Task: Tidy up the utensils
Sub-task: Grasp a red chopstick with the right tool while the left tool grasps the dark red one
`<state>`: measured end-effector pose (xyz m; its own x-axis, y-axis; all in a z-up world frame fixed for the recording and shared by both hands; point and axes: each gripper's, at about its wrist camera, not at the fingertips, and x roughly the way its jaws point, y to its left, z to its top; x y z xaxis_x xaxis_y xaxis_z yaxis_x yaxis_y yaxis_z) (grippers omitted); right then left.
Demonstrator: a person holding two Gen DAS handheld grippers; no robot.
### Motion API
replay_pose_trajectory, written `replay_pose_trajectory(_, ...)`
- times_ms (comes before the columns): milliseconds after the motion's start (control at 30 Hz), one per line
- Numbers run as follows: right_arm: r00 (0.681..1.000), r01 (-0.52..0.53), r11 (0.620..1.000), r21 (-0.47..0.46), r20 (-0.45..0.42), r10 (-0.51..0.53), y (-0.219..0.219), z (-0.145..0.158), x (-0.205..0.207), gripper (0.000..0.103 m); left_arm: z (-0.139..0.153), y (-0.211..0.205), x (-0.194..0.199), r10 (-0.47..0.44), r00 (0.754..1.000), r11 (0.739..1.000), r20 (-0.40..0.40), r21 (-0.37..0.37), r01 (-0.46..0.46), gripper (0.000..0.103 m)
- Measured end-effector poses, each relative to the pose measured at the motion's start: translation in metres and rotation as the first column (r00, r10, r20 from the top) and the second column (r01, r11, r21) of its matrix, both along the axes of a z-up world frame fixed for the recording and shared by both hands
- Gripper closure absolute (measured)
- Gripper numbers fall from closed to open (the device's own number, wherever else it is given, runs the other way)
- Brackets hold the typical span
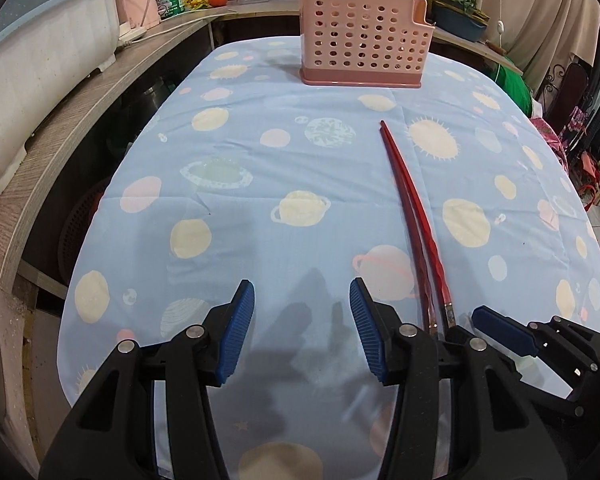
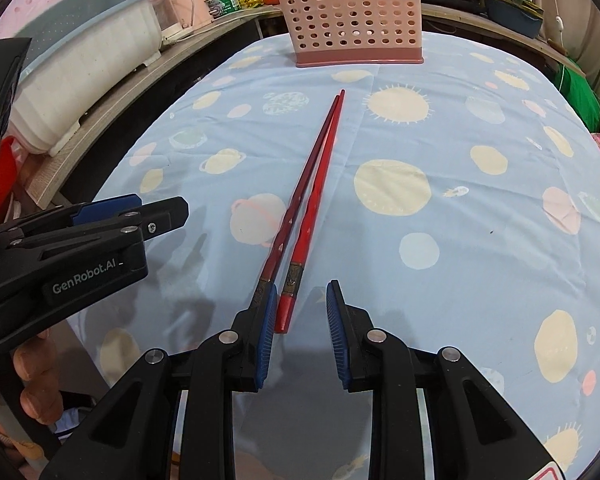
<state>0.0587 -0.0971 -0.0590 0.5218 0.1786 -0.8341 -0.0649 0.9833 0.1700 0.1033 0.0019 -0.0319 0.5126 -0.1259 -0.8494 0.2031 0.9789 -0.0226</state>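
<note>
My right gripper (image 2: 302,312) has its fingers spread open around the near ends of the red chopsticks (image 2: 312,184), one butt lying between the pads and the other seemingly touching the left pad, though I can't be sure. My left gripper (image 1: 302,312), fingers also open and empty, hovers just beside them over the planet-print cloth (image 1: 260,184) on the bench. The chopsticks' tips point toward the pink perforated utensil holder (image 2: 352,20) standing upright at the far edge.
</note>
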Motion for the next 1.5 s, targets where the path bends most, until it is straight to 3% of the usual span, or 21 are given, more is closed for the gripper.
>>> replay_pose_trajectory(167,1.000,-0.004,1.000,-0.012,0.007,0.004,0.002,-0.001,0.000,0.080,-0.002,0.000,-0.001,-0.004,1.000,1.000,-0.007,0.003,0.004,0.056)
replay_pose_trajectory(367,1.000,0.020,0.999,-0.028,0.012,-0.020,-0.002,-0.004,-0.001,0.096,-0.005,0.000,-0.001,-0.001,1.000,1.000,-0.016,0.002,0.001,0.055)
replay_pose_trajectory(600,0.998,0.062,0.998,-0.012,0.024,-0.061,-0.016,-0.005,-0.003,0.096,-0.007,-0.004,-0.006,-0.017,1.000,1.000,-0.023,0.005,0.017,0.054)
replay_pose_trajectory(1067,0.983,0.184,0.983,0.019,0.023,-0.185,-0.056,-0.005,-0.019,0.096,-0.013,-0.040,-0.023,-0.133,0.990,0.991,-0.042,-0.017,0.133,0.039)
replay_pose_trajectory(1333,0.983,0.181,0.983,0.010,0.026,-0.181,-0.054,-0.005,-0.019,0.096,-0.026,-0.053,-0.021,-0.155,0.984,0.988,-0.085,-0.012,0.154,0.039)
replay_pose_trajectory(1500,0.983,0.181,0.983,0.011,0.025,-0.181,-0.055,-0.005,-0.019,0.096,-0.027,-0.052,-0.024,-0.148,0.986,0.989,-0.073,0.000,0.148,0.049)
